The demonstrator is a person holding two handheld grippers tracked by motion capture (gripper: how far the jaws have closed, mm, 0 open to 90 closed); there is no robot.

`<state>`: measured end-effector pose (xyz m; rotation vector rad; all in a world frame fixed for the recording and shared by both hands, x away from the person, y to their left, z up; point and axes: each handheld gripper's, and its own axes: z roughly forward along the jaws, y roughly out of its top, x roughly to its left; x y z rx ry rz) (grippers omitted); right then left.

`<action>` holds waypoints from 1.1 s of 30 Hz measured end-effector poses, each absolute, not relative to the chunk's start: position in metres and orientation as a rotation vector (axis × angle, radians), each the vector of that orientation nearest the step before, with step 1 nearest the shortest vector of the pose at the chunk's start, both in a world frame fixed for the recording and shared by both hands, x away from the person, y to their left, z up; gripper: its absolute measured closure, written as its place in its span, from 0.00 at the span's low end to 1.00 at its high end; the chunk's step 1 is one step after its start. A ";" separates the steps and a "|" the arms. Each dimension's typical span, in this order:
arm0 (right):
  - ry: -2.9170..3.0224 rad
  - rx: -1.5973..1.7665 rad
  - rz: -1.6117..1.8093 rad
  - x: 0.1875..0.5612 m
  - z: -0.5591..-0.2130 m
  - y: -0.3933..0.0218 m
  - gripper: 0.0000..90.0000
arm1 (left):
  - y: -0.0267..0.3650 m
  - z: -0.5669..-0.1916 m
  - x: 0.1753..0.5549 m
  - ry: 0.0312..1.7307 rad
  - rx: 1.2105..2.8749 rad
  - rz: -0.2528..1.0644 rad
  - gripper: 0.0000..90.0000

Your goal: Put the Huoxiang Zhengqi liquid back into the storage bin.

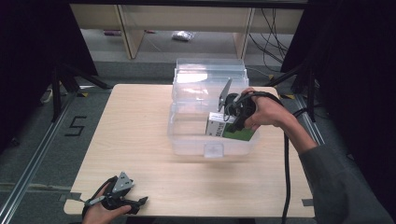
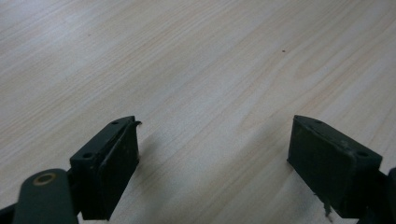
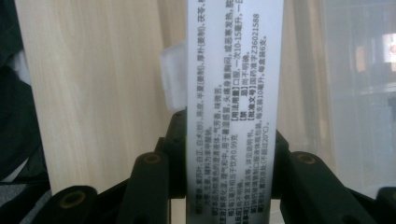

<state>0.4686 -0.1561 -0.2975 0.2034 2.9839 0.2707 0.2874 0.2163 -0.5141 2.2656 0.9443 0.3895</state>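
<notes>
Right gripper [image 1: 229,120]: clamped on medicine carton [image 3: 233,93] over clear bin [image 1: 187,140]
Carton: probably light, crushable card; grip broad faces gently
Left gripper [image 2: 212,154]: jaws apart, empty

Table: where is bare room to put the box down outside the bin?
The table is bare left of the bin, from its far edge down to the left tongs. A bare strip also runs along the near edge, in front of the bin. It is crowded inside the bin, where the right tongs hold the box.
</notes>
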 end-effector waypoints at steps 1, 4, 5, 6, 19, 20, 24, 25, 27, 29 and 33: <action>2.990 0.190 0.277 0.473 -0.299 -0.157 0.72 | 0.216 -0.514 0.287 0.945 2.265 0.389 0.17; 2.998 0.219 0.254 0.485 -0.307 -0.159 0.72 | 0.216 -0.513 0.287 0.946 2.275 0.385 0.18; 2.999 0.198 0.253 0.490 -0.309 -0.159 0.72 | 0.216 -0.513 0.287 0.945 2.275 0.386 0.18; 2.992 0.204 0.247 0.494 -0.312 -0.160 0.72 | 0.216 -0.514 0.287 0.946 2.272 0.385 0.18; 2.993 0.224 0.196 0.524 -0.340 -0.168 0.72 | 0.216 -0.515 0.287 0.952 2.264 0.380 0.18; 2.999 0.225 0.196 0.525 -0.342 -0.168 0.72 | 0.216 -0.514 0.287 0.951 2.266 0.380 0.17; 3.017 0.259 0.144 0.525 -0.352 -0.168 0.72 | 0.216 -0.515 0.288 0.950 2.267 0.383 0.17; 3.023 0.247 0.146 0.527 -0.355 -0.169 0.72 | 0.215 -0.516 0.287 0.967 2.239 0.382 0.18; 3.035 0.252 0.146 0.527 -0.360 -0.169 0.72 | 0.216 -0.515 0.287 0.949 2.266 0.382 0.18; 3.026 0.219 0.151 0.529 -0.364 -0.171 0.72 | 0.216 -0.515 0.288 0.951 2.267 0.385 0.18; 3.046 0.247 0.175 0.528 -0.372 -0.172 0.72 | 0.214 -0.516 0.287 0.975 2.244 0.385 0.18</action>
